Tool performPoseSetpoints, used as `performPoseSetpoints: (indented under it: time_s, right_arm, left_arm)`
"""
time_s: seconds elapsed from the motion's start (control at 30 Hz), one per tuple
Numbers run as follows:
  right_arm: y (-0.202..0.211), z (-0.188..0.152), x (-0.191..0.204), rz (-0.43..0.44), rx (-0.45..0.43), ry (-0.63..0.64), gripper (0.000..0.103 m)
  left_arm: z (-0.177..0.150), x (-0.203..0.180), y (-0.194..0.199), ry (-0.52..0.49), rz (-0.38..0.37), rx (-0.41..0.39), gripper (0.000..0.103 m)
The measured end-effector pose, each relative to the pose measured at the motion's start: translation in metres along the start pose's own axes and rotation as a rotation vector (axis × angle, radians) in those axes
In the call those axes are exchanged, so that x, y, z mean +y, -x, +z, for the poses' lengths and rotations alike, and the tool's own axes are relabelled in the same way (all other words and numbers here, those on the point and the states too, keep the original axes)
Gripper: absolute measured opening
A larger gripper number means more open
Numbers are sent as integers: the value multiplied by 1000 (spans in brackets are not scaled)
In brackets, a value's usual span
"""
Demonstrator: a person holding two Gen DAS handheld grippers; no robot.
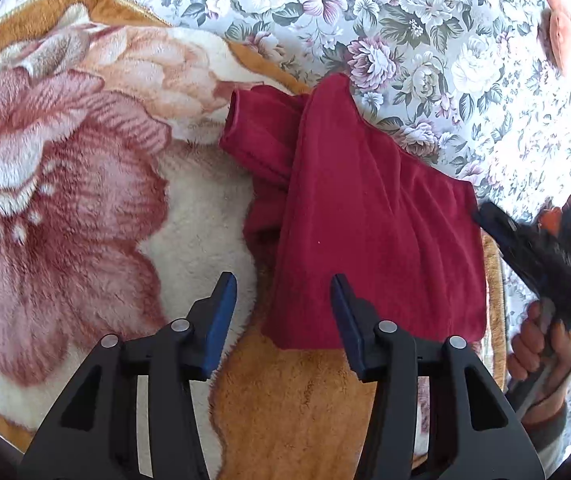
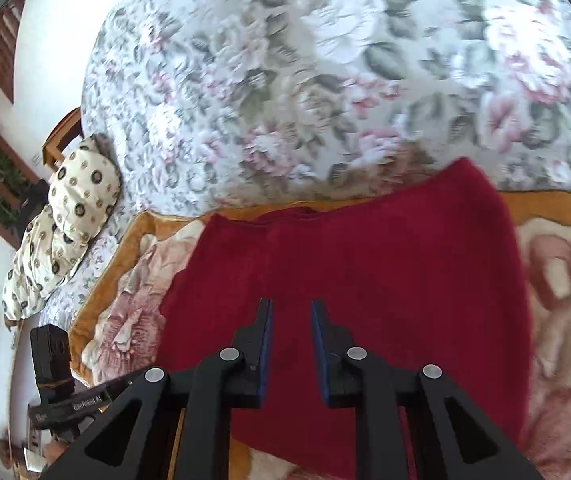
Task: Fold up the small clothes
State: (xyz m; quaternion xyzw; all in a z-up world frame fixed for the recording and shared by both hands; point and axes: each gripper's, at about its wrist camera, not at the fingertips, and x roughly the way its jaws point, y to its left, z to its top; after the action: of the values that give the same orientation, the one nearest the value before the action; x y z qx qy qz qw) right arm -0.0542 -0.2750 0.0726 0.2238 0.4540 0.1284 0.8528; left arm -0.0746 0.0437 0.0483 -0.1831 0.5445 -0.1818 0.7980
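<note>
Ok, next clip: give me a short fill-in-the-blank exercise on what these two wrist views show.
1. The garment being folded is dark ____ in colour.
2. The garment lies on a fleece blanket printed with a large ____.
3. The left gripper has its jaws ____, with nothing between them.
4. The pillow beside the floral bedspread has a pattern of dark ____.

Missing words: red; flower; open; circles

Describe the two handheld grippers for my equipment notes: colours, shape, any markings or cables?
Both the left gripper and the right gripper are matte black plastic, with two triangular cut-out arms, silver round pivot pins and flat fingers lined with blue pads. Seen from the left, the right unit shows an orange part, a small green light and a dark cable.
</note>
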Motion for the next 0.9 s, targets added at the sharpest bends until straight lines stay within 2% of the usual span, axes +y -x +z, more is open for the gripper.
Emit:
performPoseSetpoints:
  time_s: [0.1, 0.2, 0.23, 0.33, 0.37, 0.53, 0.63, 0.73, 0.83, 0.9]
  right_arm:
    - [-62, 19, 37, 64, 79, 46, 17]
    - [-118, 30, 65, 65, 144, 94, 18]
    - [-136, 33, 72, 67, 163, 107, 22]
    - [-184, 36, 83, 52, 243, 123, 42]
    - [-194, 36, 87, 33, 264, 129, 43]
    - [-196, 48, 110, -98, 291, 232, 46]
    - [-210, 50, 117, -183, 351, 269, 48]
    - [-226, 51, 128, -234, 416, 318, 60]
    - [-241, 53, 134, -262, 478, 313, 75]
    - [-253, 49, 140, -319, 533, 379, 77]
  left_arm:
    - [-2, 4, -6, 53, -8, 19, 61]
    - [-2, 13, -12, 118, -22, 39, 61]
    - [-2, 15, -13, 127, -29, 37, 61]
    - [-2, 10, -15, 91, -23, 34, 63]
    - [-2, 9, -16, 81, -21, 31, 64]
    - [-4, 10, -17, 106, -43, 6, 68]
    - [-6, 14, -17, 157, -70, -19, 71]
    - [-8, 14, -17, 168, -78, -35, 73]
    - [-12, 10, -17, 142, -80, -48, 77]
    - [-12, 7, -19, 135, -77, -52, 78]
